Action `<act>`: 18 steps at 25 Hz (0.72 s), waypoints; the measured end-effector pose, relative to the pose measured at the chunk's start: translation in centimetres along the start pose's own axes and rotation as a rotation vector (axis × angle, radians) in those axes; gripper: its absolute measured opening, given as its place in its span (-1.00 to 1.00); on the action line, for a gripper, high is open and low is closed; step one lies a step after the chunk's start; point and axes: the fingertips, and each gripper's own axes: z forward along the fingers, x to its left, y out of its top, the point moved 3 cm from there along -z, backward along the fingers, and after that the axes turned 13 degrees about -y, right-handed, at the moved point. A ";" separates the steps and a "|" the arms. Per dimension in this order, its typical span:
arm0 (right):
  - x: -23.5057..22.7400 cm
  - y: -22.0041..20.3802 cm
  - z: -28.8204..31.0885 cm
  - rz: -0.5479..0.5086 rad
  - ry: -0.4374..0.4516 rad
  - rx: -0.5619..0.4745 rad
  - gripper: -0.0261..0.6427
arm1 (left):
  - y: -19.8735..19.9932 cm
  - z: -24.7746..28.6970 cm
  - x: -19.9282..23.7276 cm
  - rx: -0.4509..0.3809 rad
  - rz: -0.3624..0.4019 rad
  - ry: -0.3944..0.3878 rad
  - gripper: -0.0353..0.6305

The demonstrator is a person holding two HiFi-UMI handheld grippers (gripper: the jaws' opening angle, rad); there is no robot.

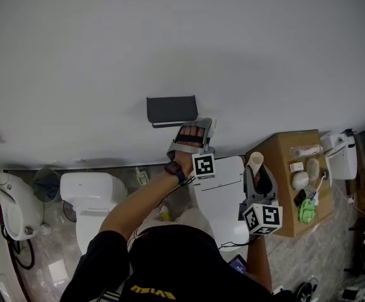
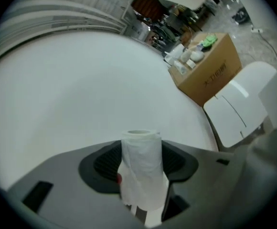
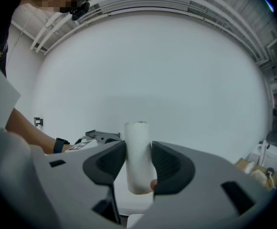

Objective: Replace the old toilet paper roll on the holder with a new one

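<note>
The right gripper [image 3: 138,168] pinches a bare pale tube [image 3: 137,142] upright between its dark pads, before a white wall [image 3: 153,66]. At left, a forearm [image 3: 28,130] wears a black watch [image 3: 58,145].

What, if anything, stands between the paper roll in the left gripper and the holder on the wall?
Nothing visible does. The left gripper, shut on the paper roll, sits just below the holder; the right gripper, holding the bare tube, is off to the side.
</note>
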 end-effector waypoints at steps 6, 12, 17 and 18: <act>0.5 -0.1 0.0 -0.005 0.003 0.001 -0.41 | -1.1 0.3 -0.6 0.054 0.016 -0.021 -0.17; 0.6 -0.2 0.1 -0.004 0.003 0.001 -0.41 | -1.5 0.3 -0.8 0.040 -0.003 -0.025 -0.18; 0.8 -0.3 0.3 -0.010 0.008 0.001 -0.41 | -3.1 0.7 -1.7 0.080 0.021 -0.027 -0.19; 0.9 -0.2 0.4 -0.014 0.010 0.000 -0.41 | -3.5 0.7 -1.8 0.084 0.019 -0.022 -0.19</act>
